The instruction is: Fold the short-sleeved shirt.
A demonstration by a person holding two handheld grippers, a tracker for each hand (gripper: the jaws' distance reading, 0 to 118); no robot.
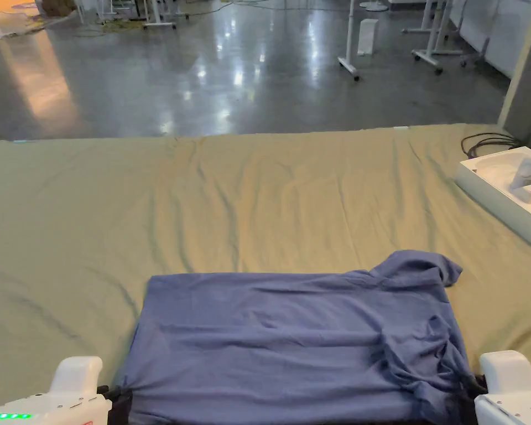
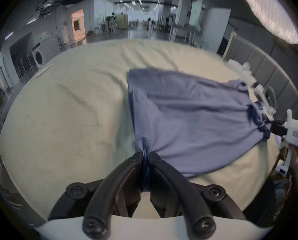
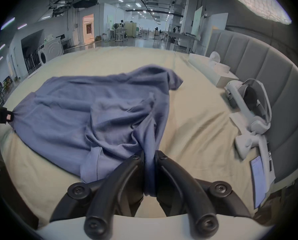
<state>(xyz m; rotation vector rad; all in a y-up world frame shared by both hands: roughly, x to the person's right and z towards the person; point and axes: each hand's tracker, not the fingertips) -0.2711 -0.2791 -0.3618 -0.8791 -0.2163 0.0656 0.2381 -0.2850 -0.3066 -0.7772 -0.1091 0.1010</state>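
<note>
Both grippers, left gripper [image 2: 146,154] and right gripper [image 3: 149,152], pinch the shirt's [image 1: 292,337] near corners

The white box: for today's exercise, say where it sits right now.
In the head view the white box lies at the right edge of the green sheet, beyond and right of the blue shirt, with black cables just behind it.

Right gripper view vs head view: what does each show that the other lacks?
Right gripper view alone: black jaws closed on a bunched corner of the blue shirt, a white headset and a lit screen beside the grey headboard. Head view alone: a black cable behind the white box, and rolling stands on the glossy floor. Both: the shirt on the beige sheet, held by the left gripper and right gripper.
</note>
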